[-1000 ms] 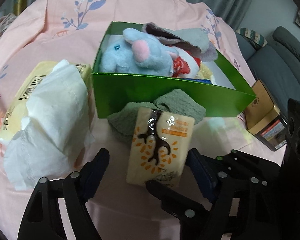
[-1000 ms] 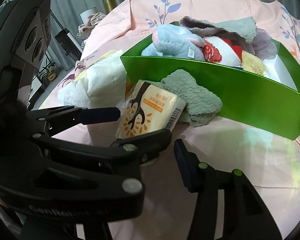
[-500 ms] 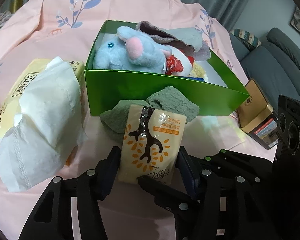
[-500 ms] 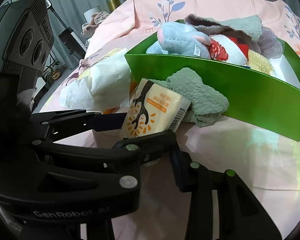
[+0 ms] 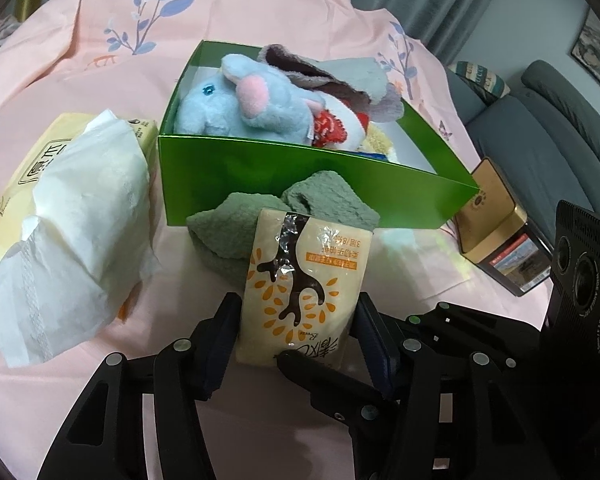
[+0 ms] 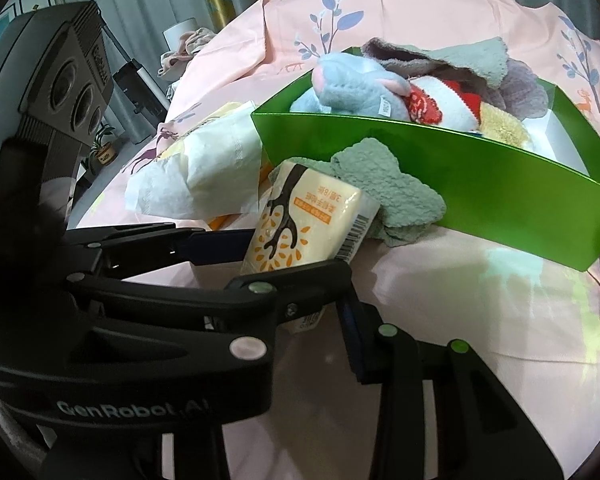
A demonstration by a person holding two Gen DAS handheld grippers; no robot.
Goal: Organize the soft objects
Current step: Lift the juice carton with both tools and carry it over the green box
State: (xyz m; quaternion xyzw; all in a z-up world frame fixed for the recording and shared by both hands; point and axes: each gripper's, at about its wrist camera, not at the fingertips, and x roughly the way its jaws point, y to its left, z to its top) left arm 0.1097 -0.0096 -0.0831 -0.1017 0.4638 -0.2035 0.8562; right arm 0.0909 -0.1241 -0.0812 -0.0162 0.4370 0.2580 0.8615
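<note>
Lying at the far left of the pink cloth [image 5: 52, 80], a yellow tissue pack [image 5: 40, 160] sits under a loose white tissue [image 5: 72, 232]. Next, the left gripper [image 5: 296, 328] is clenched on a small tissue packet [image 5: 304, 284], its pads pressing both sides. Behind the packet a green towel [image 5: 328, 200] rests against the green box [image 5: 300, 184], which holds a blue plush toy [image 5: 252, 108]. The right gripper [image 6: 332, 292] stands just beside the packet; whether it grips the packet's corner, I cannot tell. A gold tin [image 5: 492, 224] lies at the right.
</note>
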